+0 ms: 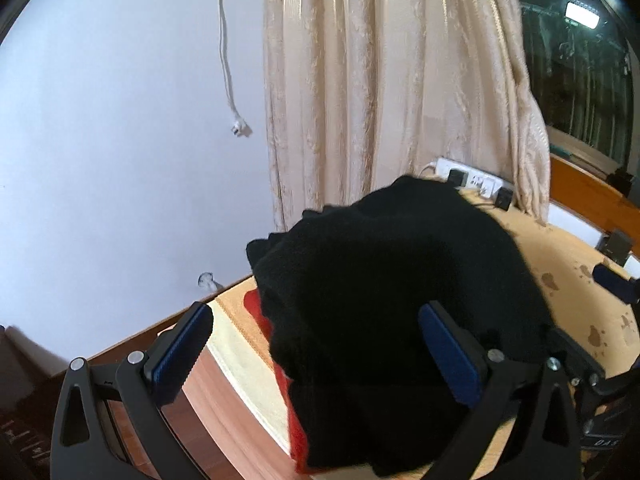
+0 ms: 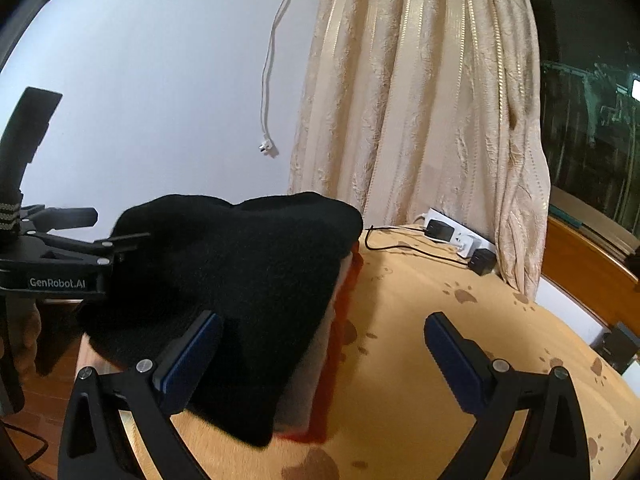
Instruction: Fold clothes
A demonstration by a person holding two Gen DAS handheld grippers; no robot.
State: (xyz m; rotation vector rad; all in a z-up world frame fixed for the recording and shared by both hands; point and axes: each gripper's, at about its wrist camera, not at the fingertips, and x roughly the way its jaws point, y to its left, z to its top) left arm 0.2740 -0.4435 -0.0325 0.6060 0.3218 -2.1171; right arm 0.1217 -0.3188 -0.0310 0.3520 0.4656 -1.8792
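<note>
Left tongs [image 1: 316,344] spread, black knit [image 1: 392,300] between fingers, not pinched. Right tongs [image 2: 324,348] spread, empty, left finger against knit [image 2: 240,280] edge. Knit sits atop stack, red cloth [image 1: 276,340] beneath, on tabletop [image 2: 440,340] with paw-print cover. Judgement: knit soft, thick, light, floppy, likely grippy; sags if lifted by one point. Take near hem corners, one per tongs. Farther: power strip [image 2: 460,236], curtain [image 2: 420,120], wall.

Two close wrist views, shared black garment [image 1: 392,300]
</note>
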